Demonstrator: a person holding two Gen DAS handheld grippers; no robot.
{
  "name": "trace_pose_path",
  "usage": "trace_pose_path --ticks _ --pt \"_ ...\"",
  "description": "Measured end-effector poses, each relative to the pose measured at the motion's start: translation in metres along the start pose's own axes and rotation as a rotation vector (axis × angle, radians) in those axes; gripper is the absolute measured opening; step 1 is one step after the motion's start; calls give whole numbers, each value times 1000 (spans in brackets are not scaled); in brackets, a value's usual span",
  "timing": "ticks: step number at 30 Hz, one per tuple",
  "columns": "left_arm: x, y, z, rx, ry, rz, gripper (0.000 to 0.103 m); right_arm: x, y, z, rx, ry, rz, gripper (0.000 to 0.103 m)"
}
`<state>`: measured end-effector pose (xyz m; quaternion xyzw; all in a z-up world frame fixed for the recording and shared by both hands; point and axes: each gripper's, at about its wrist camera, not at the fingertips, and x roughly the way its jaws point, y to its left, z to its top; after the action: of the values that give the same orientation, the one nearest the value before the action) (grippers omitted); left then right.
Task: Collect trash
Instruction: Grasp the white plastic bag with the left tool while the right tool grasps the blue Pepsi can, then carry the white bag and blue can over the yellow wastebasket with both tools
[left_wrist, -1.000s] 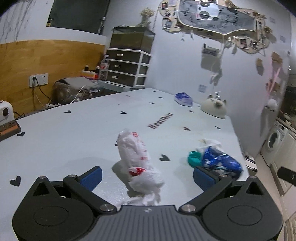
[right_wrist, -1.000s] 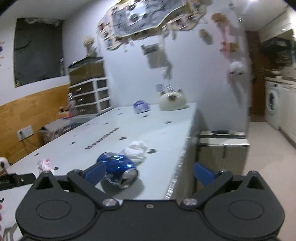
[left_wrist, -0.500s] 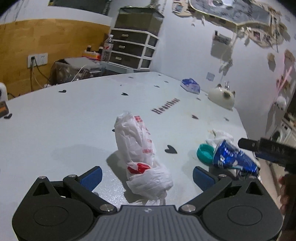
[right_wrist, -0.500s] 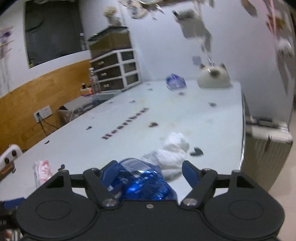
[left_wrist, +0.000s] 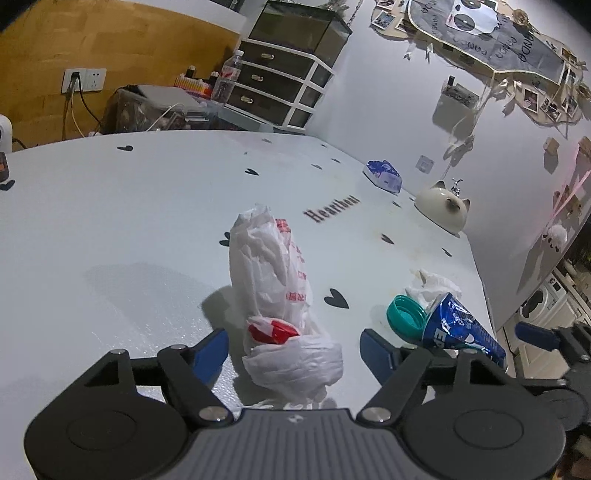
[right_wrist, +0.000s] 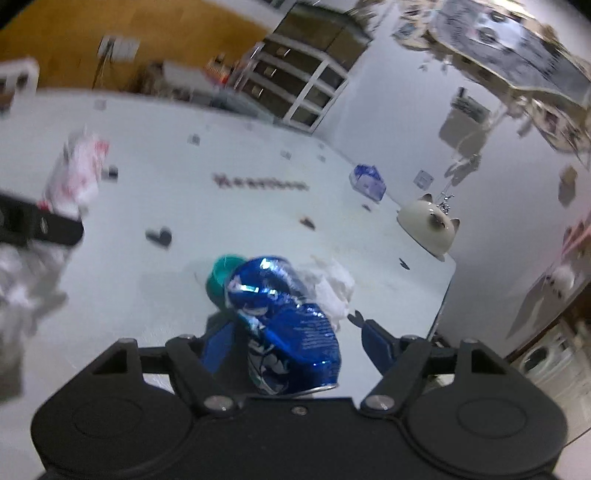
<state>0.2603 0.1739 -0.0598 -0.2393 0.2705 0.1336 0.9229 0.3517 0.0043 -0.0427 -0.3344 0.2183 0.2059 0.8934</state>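
A knotted white plastic bag (left_wrist: 273, 280) with red print lies on the pale table (left_wrist: 110, 229). My left gripper (left_wrist: 293, 347) straddles its near end; the jaws are closing, and a gap shows on each side of the bag. A crushed blue can (right_wrist: 291, 325) lies between the fingers of my right gripper (right_wrist: 295, 343), whose jaws are also closing, with the right pad still clear of the can. A teal cap (right_wrist: 221, 275) and a crumpled white tissue (right_wrist: 334, 286) sit just beyond the can. In the left wrist view the can (left_wrist: 461, 332) lies at the right.
The table's right edge (left_wrist: 480, 280) runs close to the can, with floor and a washing machine (left_wrist: 535, 306) beyond. A cat-shaped ceramic piece (left_wrist: 443, 210) and a blue packet (left_wrist: 382, 173) sit farther back. Drawers (left_wrist: 280, 85) and clutter stand behind the table.
The left gripper came closer to the bag and its jaws narrowed around it. The right gripper rolled, swung in over the can, and its jaws narrowed with the can between them.
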Motion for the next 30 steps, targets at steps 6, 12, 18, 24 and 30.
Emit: trace_pose_path --ticks 6,12,18,24,30 --pt "8 0 -1 -10 9 9 76 27 4 8 -55 83 -3 59" --pt "13 -1 1 -12 17 -3 61 32 -1 10 2 70 24 46" --pt "10 -1 -1 2 19 -15 57 7 -19 1 143 11 80 32" --pt "-3 -5 -6 34 9 -23 56 -22 -32 -14 331 -40 119 31" --pt "-29 -20 -6 103 -28 -43 56 -50 -44 -33 515 -74 189 30"
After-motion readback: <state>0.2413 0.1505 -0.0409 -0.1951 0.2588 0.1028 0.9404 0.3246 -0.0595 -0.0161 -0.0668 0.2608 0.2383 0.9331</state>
